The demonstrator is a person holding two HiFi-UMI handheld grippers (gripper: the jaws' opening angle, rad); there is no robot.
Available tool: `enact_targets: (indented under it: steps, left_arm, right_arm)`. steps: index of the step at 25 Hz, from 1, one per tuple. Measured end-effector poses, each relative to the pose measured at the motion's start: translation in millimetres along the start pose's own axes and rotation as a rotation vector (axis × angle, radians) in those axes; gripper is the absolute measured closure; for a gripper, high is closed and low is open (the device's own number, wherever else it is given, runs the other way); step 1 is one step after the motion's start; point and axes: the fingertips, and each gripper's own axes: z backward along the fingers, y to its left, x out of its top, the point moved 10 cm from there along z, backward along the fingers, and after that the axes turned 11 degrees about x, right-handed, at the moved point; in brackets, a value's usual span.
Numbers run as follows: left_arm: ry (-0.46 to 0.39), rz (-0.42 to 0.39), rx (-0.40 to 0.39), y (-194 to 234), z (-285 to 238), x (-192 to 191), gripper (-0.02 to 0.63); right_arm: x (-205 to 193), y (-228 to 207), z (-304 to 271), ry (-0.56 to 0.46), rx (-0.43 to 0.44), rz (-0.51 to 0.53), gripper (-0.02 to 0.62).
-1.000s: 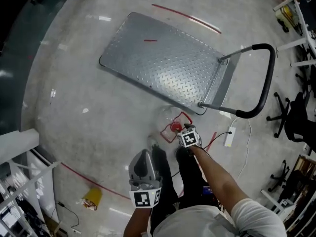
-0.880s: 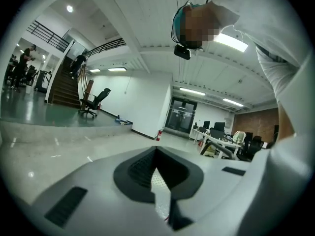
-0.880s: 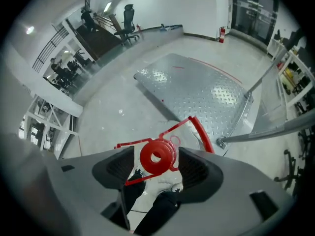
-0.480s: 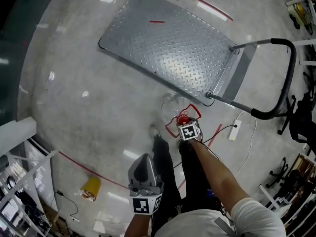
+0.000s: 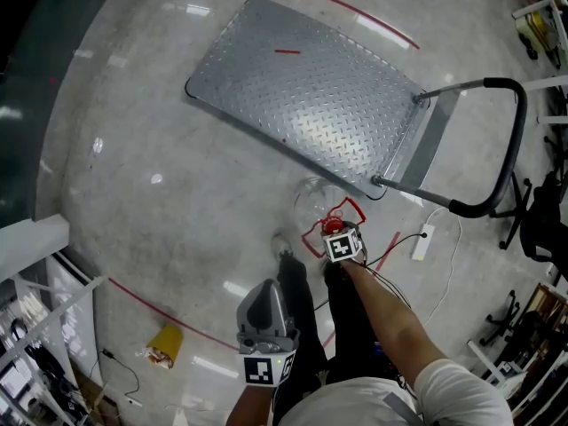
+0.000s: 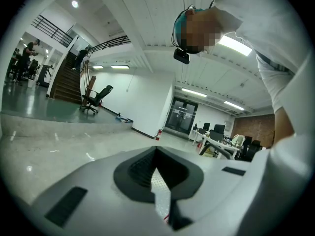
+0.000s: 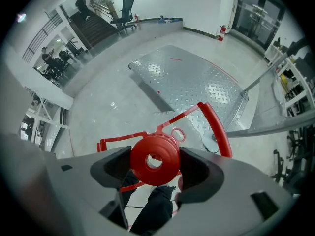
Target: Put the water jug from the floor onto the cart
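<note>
One water jug's (image 5: 312, 204) red cap (image 7: 154, 160) sits between the right gripper's (image 5: 336, 232) released fingers (image 7: 209, 171), which have just been opening; one cart (image 5: 302, 87) lies beyond. The left gripper's (image 5: 264, 289) fingers (image 6: 130, 168) are clenched, empty.

hand-held gripper (image 7: 155, 167): jaws just opening | red jug cap (image 7: 153, 156) between

A polished grey concrete floor (image 5: 160, 149) is seen, marked with red tape lines (image 5: 355, 11). A flat cart (image 5: 311, 96) with a studded metal deck is stood on it, its handle end to the right. A clear water jug (image 5: 312, 201) with a red cap is stood on the floor just beside the cart's near corner. A white power strip (image 5: 421, 242) is laid near the handle, and a crumpled yellow item (image 5: 162, 344) lies well apart at the lower left
</note>
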Motion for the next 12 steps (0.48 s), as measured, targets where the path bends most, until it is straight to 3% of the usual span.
enact_targets:
  steps: [7, 12]
  left_arm:
    - [-0.091, -0.01, -0.044, -8.5, 8.7, 56.7, 0.603]
    - [-0.154, -0.008, -0.132, -6.8, 10.4, 95.5, 0.603]
  right_arm:
    - [13.1, 26.0, 94.0, 0.004, 0.008, 0.018, 0.295]
    - [41.2, 38.1, 179.8, -0.063, -0.013, -0.005, 0.295]
